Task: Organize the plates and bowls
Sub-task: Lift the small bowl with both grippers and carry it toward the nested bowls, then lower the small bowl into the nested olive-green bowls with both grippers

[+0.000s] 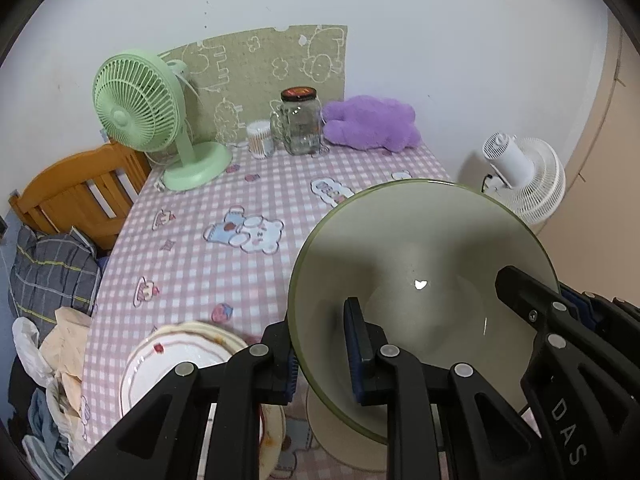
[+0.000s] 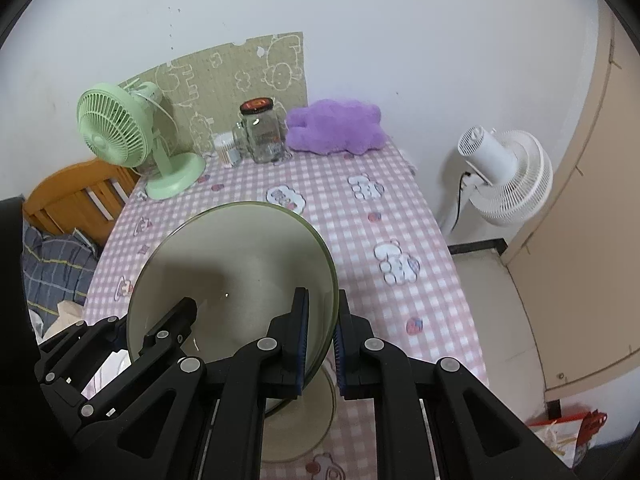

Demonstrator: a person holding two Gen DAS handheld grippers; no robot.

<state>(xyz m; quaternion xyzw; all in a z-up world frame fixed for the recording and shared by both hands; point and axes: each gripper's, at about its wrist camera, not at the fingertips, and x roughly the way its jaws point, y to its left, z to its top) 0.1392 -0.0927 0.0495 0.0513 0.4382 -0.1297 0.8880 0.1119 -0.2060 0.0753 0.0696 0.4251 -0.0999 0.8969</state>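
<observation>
The bowl is translucent olive green, and the plate beside it is white with a red rim line (smeared orange-brown). The bench wears pink-and-white check with cartoon bears; 2 fans show, one mint green, one white, and the plush is purple.

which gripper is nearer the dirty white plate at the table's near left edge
Left. The left gripper sits right above the dirty white plate while clamping the green bowl's left rim. The right gripper clamps the bowl's opposite rim, farther from the plate.
</observation>
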